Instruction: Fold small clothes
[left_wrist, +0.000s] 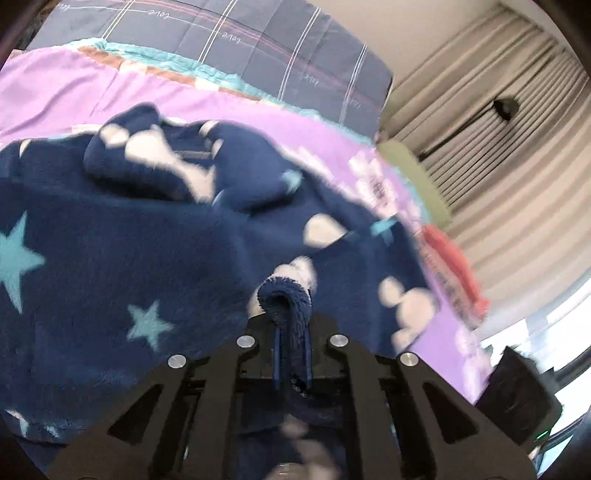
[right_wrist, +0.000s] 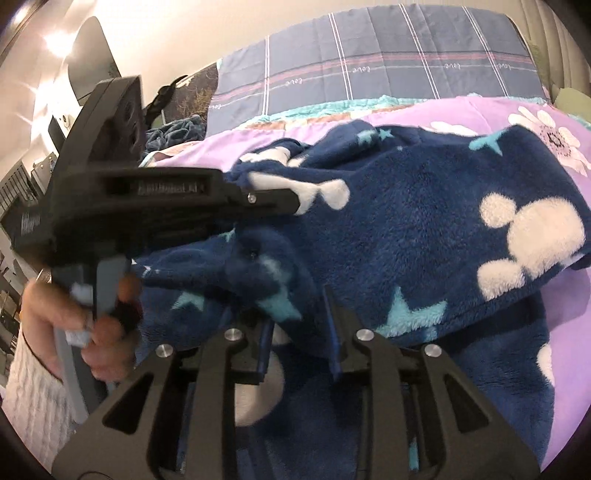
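A fold of the navy fleece garment with stars (left_wrist: 155, 240) is clamped in the left gripper (left_wrist: 291, 332), presumably for lifting; the right gripper (right_wrist: 301, 332) is held apart (nothing visibly pinched).

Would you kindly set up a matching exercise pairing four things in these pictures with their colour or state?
Things:
1. left gripper
2. right gripper
3. bedsheet
4. fleece garment

States:
A. lilac with flowers
B. jaws apart, nothing clamped
C. navy with stars and white shapes
D. shut on a fold of fleece

Pairs: 1-D, 2-B, 3-A, 4-C
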